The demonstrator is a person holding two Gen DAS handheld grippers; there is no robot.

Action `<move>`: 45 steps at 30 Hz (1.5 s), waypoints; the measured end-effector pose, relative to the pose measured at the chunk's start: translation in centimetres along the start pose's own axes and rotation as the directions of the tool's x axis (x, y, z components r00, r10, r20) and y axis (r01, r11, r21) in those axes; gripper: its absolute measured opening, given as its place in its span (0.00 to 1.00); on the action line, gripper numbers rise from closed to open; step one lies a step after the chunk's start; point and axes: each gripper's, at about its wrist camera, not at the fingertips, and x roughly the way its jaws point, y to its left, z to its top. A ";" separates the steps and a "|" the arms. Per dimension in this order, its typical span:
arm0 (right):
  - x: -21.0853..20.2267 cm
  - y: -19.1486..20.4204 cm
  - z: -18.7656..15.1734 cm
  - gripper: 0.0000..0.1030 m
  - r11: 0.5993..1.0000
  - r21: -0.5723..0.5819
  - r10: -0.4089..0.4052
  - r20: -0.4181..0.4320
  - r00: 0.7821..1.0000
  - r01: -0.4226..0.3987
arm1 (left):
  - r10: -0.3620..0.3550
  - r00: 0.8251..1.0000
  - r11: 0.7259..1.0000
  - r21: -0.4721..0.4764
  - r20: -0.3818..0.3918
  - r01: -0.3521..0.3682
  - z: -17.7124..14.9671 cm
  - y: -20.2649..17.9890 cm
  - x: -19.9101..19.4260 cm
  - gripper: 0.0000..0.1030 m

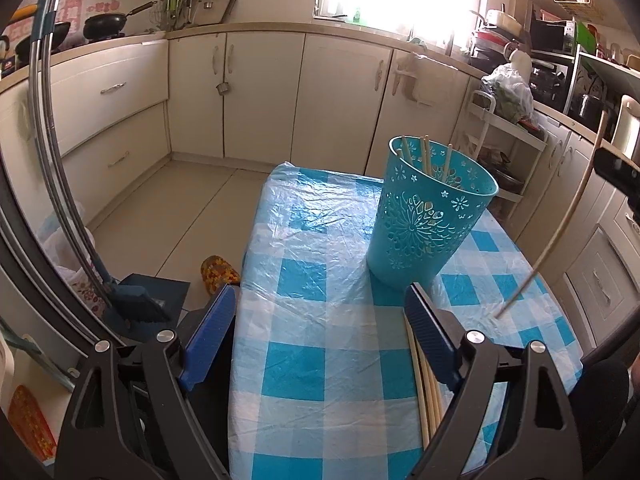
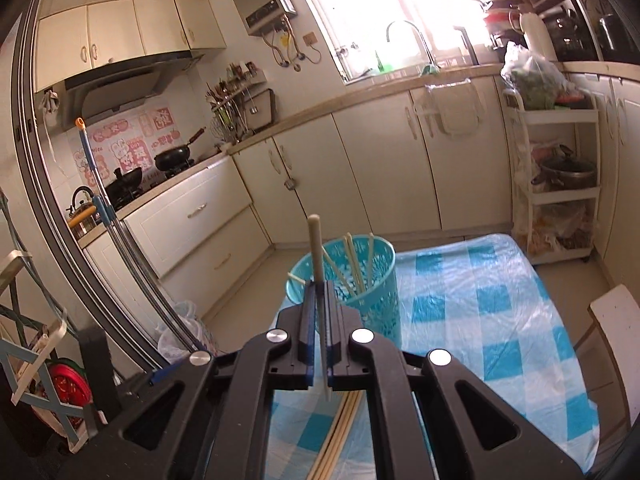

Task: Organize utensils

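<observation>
A teal perforated holder (image 1: 428,216) stands upright on the blue-checked table (image 1: 320,352) with several chopsticks (image 1: 426,156) standing in it. My left gripper (image 1: 320,312) is open and empty, low over the table, just in front of the holder. Several loose chopsticks (image 1: 426,384) lie on the table under its right finger. My right gripper (image 2: 319,300) is shut on a single pale chopstick (image 2: 315,244), held upright above the table, in front of the holder (image 2: 360,292). That chopstick (image 1: 560,232) shows at the right of the left wrist view, tip near the cloth.
Loose chopsticks (image 2: 336,440) lie below the right gripper. A white chair (image 2: 616,332) stands at the table's right side. A white cart (image 2: 556,184) with a pot stands behind the table. A broom and dustpan (image 1: 136,300) lean at the left.
</observation>
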 end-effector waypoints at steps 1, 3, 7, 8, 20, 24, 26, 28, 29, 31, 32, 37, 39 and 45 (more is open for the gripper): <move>-0.1 0.1 0.3 0.04 1.000 -0.006 0.000 0.006 1.000 0.000 | -0.001 1.000 1.000 -0.002 -0.002 0.001 0.0 0.0 0.0 0.80; -0.1 0.2 1.1 0.04 1.000 -0.014 0.006 0.018 1.000 -0.006 | -0.002 1.000 1.000 -0.003 -0.003 0.002 0.0 0.0 0.0 0.80; 0.0 0.6 2.9 0.02 0.999 -0.034 0.008 0.049 0.999 -0.006 | 0.000 1.000 1.000 0.005 -0.007 0.000 -0.1 -0.1 0.1 0.80; 0.0 0.7 3.4 0.02 0.999 -0.041 0.009 0.059 0.998 -0.006 | 0.000 1.000 1.000 0.006 -0.008 0.000 -0.2 -0.2 0.1 0.80; 6.9 -4.1 -1.4 0.54 0.984 -0.064 -0.177 -0.202 0.963 0.167 | 0.021 0.997 0.998 -0.056 -0.074 -0.025 -1.3 1.9 2.2 0.80; 12.5 -8.3 -5.8 0.38 0.955 -0.109 -0.298 -0.339 0.892 0.277 | 0.023 0.995 0.998 -0.062 -0.101 -0.030 -1.6 2.2 3.2 0.80; 14.6 -10.2 -6.8 0.36 0.947 -0.094 -0.320 -0.378 0.869 0.308 | 0.024 0.994 0.998 -0.062 -0.104 -0.030 -1.7 2.3 3.5 0.80; 16.5 -11.7 -7.3 0.33 0.930 -0.113 -0.364 -0.400 0.841 0.349 | 0.028 0.993 0.997 -0.061 -0.115 -0.035 -1.8 2.3 3.9 0.80; 17.3 -12.4 -7.4 0.33 0.922 -0.120 -0.384 -0.406 0.829 0.368 | 0.030 0.992 0.997 -0.065 -0.122 -0.038 -1.8 2.5 4.2 0.80; 18.5 -13.5 -7.7 0.30 0.899 -0.145 -0.434 -0.418 0.798 0.414 | 0.030 0.991 0.997 -0.073 -0.133 -0.040 -1.8 2.7 4.6 0.80; 19.0 -13.9 -7.8 0.29 0.886 -0.163 -0.460 -0.421 0.782 0.434 | 0.030 0.990 0.996 -0.074 -0.138 -0.041 -1.8 2.8 4.8 0.80; 19.0 -14.0 -9.0 0.07 0.880 -0.213 -0.475 -0.421 0.773 0.424 | 0.026 0.988 0.997 -0.072 -0.149 -0.037 -2.0 2.7 5.3 0.80; 18.6 -13.7 -9.2 0.05 0.871 -0.236 -0.491 -0.415 0.766 0.430 | 0.023 0.988 0.997 -0.068 -0.153 -0.034 -2.1 2.6 5.5 0.80; 14.7 -10.8 -7.4 0.05 0.867 -0.262 -0.492 -0.319 0.810 0.424 | 0.014 0.988 0.998 -0.061 -0.153 -0.024 -2.2 2.0 5.1 0.80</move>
